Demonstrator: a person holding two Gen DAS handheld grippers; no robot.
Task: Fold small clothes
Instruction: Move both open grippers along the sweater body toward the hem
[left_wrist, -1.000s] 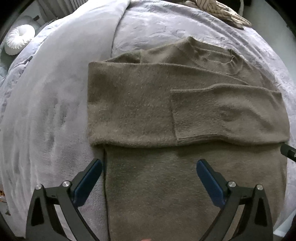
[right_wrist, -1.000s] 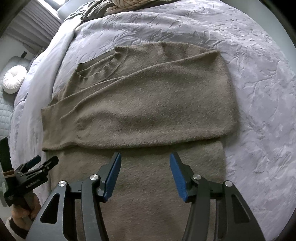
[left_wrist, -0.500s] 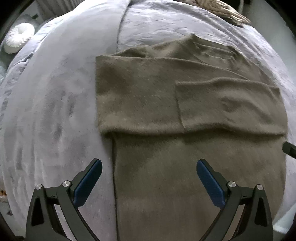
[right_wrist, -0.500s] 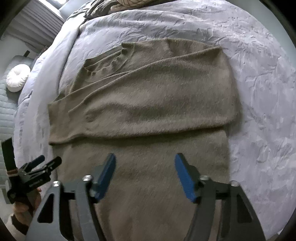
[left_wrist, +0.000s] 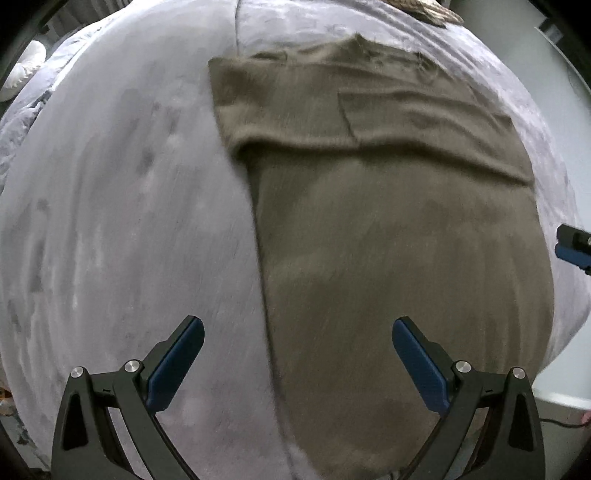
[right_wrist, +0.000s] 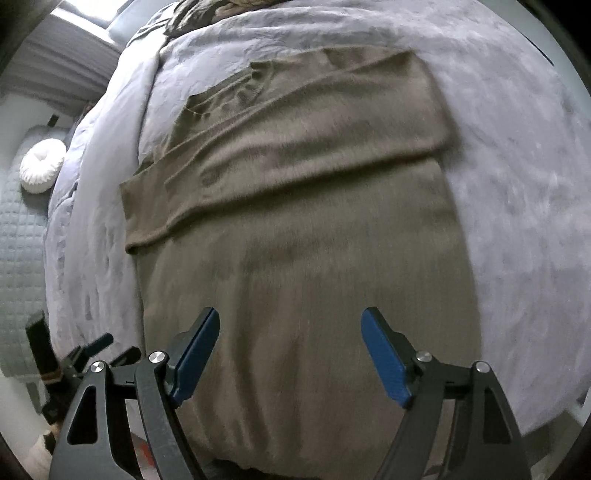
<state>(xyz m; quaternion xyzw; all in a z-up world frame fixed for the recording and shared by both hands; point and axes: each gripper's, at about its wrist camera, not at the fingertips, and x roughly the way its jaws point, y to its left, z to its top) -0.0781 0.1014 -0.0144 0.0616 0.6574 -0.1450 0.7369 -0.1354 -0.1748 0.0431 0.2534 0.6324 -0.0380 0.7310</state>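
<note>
— Both tools have drawn back toward the near end of the sweater (left_wrist: 399, 236) since a second ago, so more of its lower body now shows in each wrist view, and the right tool (right_wrist: 290, 354) has spread its fingers wider than before.

— And what does each tool have hold of?

— Nothing. The left tool (left_wrist: 297, 363) hangs over the sweater's left edge with its blue pads (left_wrist: 175, 363) wide apart, one over the grey bedspread (left_wrist: 122, 221) and the other over the knit. The right tool is over the middle of the sweater's lower part, its fingers spread and clear of the cloth.

— Where does the sweater lie?

— Flat on the bed, olive-brown, neck at the far end and hem near. Its sleeves are folded across the chest in a band, with one cuff lying on top toward the right in the left wrist view.

— Anything else in sight?

— A round white cushion (right_wrist: 41, 170) sits far off to the left beside the bed, and something woven and beige (left_wrist: 424, 9) lies at the bed's far end. Both views are smeared with motion blur.
</note>
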